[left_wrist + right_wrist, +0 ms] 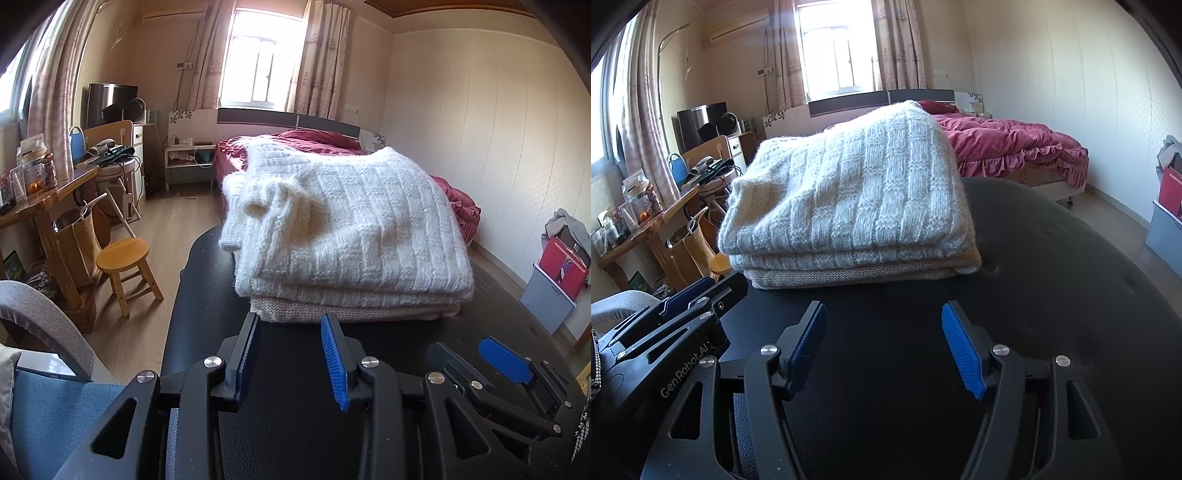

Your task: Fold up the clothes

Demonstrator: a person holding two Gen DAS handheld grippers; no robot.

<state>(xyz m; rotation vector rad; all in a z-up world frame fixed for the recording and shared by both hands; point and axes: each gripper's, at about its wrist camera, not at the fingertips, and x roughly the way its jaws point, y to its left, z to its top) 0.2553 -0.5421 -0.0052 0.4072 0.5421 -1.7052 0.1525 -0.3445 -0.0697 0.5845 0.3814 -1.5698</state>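
Both claws hang apart and empty just near of the folded clothes: the left gripper [291,325] with a modest gap between its blue pads, the right gripper [884,314] spread wider, neither touching the cloth. A white knit sweater [347,221] lies folded flat on a beige knit [351,310], stacked on the black table [1052,258]. The stack's long axis runs left to right, its ribs pointing from near to far toward the bed [1008,144].

Each black claw [291,325] [884,314] carries ribbed blue pads, silver screws, and white "GenRobot.AI" lettering.
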